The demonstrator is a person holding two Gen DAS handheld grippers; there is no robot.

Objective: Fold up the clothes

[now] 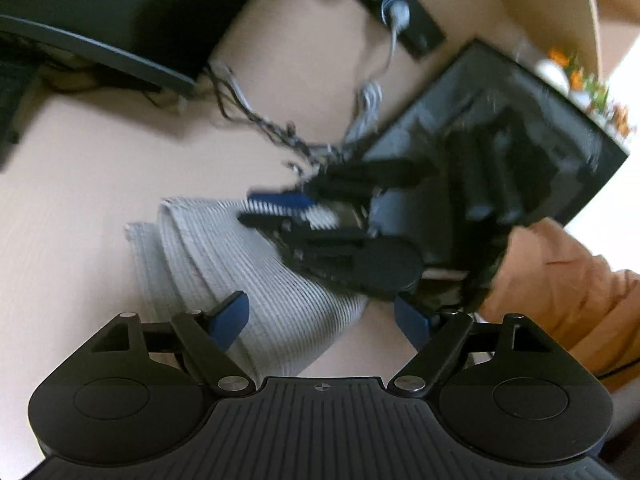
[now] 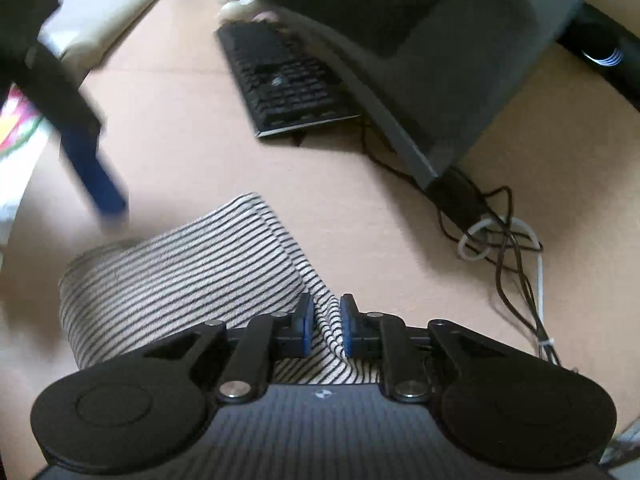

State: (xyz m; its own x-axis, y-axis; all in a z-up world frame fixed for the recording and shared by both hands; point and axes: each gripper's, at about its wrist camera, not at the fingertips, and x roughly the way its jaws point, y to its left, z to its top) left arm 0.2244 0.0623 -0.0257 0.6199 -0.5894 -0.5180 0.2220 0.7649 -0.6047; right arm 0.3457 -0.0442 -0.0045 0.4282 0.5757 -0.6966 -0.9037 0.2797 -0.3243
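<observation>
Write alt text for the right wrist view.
The right hand-held gripper pinches a fold of a striped garment lying on a beige table. Behind are a black keyboard, a monitor and tangled cables.

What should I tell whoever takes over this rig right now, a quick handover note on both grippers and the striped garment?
Right gripper: shut on a pinched ridge of the striped garment at its near edge.
Left gripper: open, holding nothing, above the other end of the garment; the picture is blurred.
Garment: lies on the beige desk, already doubled into a narrow band with layered edges.
Nearby: keyboard, monitor and loose cables beside the cloth.
Left to do: probably another fold, then flatten. Keep the cloth away from the cables.
</observation>
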